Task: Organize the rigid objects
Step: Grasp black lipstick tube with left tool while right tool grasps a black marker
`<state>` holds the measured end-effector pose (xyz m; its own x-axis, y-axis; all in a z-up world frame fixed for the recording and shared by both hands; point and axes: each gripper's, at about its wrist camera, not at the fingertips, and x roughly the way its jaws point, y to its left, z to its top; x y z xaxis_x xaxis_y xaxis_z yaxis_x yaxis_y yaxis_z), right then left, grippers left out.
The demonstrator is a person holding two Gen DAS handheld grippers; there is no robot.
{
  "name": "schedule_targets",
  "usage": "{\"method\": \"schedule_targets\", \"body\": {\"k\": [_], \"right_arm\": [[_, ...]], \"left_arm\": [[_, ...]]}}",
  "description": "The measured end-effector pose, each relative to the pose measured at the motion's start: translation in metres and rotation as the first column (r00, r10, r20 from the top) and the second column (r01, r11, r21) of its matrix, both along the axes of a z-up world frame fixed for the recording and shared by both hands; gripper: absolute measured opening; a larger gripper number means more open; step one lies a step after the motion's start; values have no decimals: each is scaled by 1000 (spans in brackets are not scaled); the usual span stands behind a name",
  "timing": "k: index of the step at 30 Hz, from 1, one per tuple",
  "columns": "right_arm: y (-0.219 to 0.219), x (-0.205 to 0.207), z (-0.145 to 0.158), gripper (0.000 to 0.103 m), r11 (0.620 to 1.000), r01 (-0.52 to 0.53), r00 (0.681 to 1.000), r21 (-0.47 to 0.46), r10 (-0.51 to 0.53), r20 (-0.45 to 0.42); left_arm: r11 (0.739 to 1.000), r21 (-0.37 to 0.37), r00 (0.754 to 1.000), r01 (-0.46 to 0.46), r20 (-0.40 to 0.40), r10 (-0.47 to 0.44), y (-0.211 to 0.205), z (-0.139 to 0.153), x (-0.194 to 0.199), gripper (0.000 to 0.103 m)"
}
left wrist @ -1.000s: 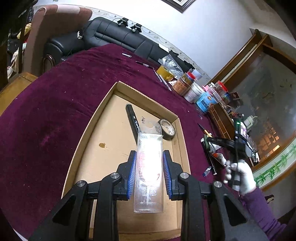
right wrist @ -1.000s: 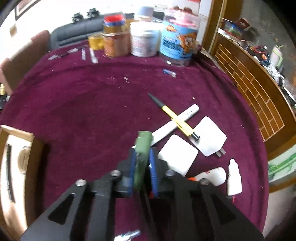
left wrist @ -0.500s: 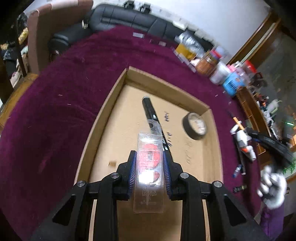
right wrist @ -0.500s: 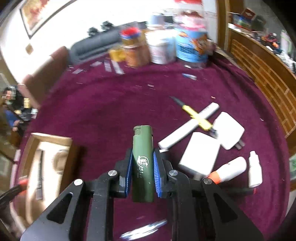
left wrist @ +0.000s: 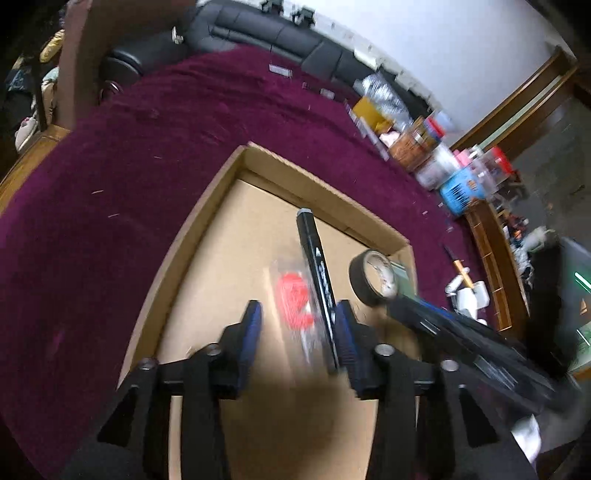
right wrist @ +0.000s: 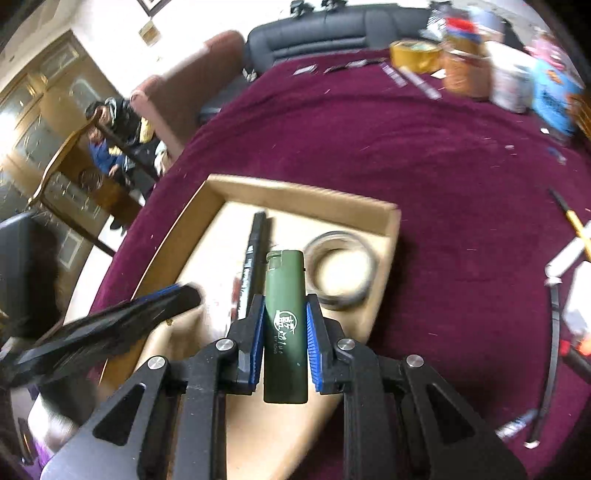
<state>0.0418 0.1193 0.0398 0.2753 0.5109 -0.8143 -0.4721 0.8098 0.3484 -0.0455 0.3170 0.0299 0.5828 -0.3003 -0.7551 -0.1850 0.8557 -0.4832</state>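
Observation:
A shallow cardboard box (left wrist: 306, 184) (right wrist: 303, 197) lies on the purple cloth. Inside it are a black marker (left wrist: 317, 269) (right wrist: 255, 243), a black tape roll (left wrist: 373, 277) (right wrist: 340, 273) and a clear packet with a red part (left wrist: 293, 299), blurred, lying beside the marker. My left gripper (left wrist: 297, 328) is open over the box, the packet free between its fingers. My right gripper (right wrist: 284, 325) is shut on a green lighter (right wrist: 285, 321), held above the box. The right gripper shows in the left wrist view (left wrist: 461, 339); the left gripper shows in the right wrist view (right wrist: 110, 325).
Jars and tubs (left wrist: 454, 173) (right wrist: 498, 70) stand at the table's far edge. A yellow pen (right wrist: 570, 218), a white marker (right wrist: 565, 254) and white chargers (left wrist: 469, 295) lie right of the box. A black sofa (left wrist: 258, 33) and a chair (right wrist: 184, 88) stand behind the table.
My left gripper has opened and the clear packet has dropped into the box beside the marker. My right gripper has carried the lighter left, from the loose items to above the box.

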Motion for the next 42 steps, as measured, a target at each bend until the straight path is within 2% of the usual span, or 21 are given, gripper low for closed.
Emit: {"method": "schedule_targets", "body": {"k": [2, 5, 8, 12, 15, 16, 17, 18, 19, 21, 22, 25, 27, 29, 31, 33, 35, 37, 40, 41, 42], "right_arm": [[18, 7, -8, 18, 1000, -6, 1000, -20, 5, -6], [29, 16, -19, 18, 998, 12, 1000, -57, -13, -23], [24, 16, -15, 19, 999, 35, 999, -12, -35, -41], [-11, 3, 8, 19, 994, 91, 996, 53, -91, 5], [-64, -18, 34, 22, 981, 171, 978, 87, -180, 103], [-87, -27, 44, 37, 976, 207, 963, 68, -216, 161], [-107, -34, 49, 64, 969, 246, 944, 32, -247, 220], [-125, -41, 50, 75, 959, 282, 926, -8, -270, 265], [-143, -44, 48, 80, 948, 314, 912, -43, -289, 291], [-180, -48, 40, 80, 918, 384, 894, -102, -342, 289], [-203, -49, 33, 80, 900, 421, 889, -114, -383, 251], [-252, -60, 13, 80, 873, 484, 872, -52, -476, 114], [-270, -69, 3, 79, 856, 517, 855, -31, -513, 78], [-279, -72, -6, 73, 851, 526, 849, -9, -525, 56], [-274, -71, -7, 68, 867, 499, 866, 4, -499, 37], [-258, -64, -3, 63, 892, 451, 891, -19, -449, 70], [-237, -52, 0, 52, 914, 401, 912, -66, -392, 122], [-224, -39, -5, 44, 921, 376, 923, -101, -362, 131], [-212, -15, -16, 35, 924, 358, 932, -133, -346, 104], [-209, -8, -23, 27, 921, 359, 933, -151, -348, 93], [-207, -4, -29, 25, 919, 357, 934, -167, -348, 80]], "left_arm": [[999, 3, 998, -32, 56, 32, 8, 11, -27, 50], [996, -11, 992, -86, 93, 87, 22, 18, -53, 57], [994, -23, 986, -109, 122, 111, 31, 21, -72, 59], [994, -24, 984, -107, 142, 110, 28, 21, -82, 60], [998, -47, 984, -41, 172, 49, 17, 23, -87, 60], [999, -51, 983, -8, 185, 18, 9, 23, -87, 60], [998, -60, 980, 32, 200, -20, -1, 25, -86, 60], [996, -63, 977, 62, 209, -47, -10, 25, -85, 60], [995, -61, 975, 79, 214, -65, -17, 27, -86, 60], [990, -47, 966, 137, 227, -123, -39, 32, -86, 60], [984, -36, 960, 174, 230, -161, -53, 35, -86, 60], [971, 1, 947, 240, 221, -234, -85, 38, -88, 61], [959, 22, 940, 281, 196, -280, -108, 36, -87, 62], [943, 27, 929, 330, 168, -330, -130, 35, -88, 62], [933, 35, 921, 359, 148, -360, -147, 34, -89, 62], [922, 54, 912, 382, 142, -386, -164, 37, -91, 62], [915, 73, 904, 398, 140, -404, -175, 41, -94, 62], [908, 96, 898, 408, 137, -418, -184, 45, -97, 62], [896, 139, 889, 422, 129, -439, -193, 48, -101, 62], [891, 154, 886, 427, 127, -446, -196, 48, -102, 62], [882, 176, 879, 436, 126, -460, -200, 49, -103, 62]]}}
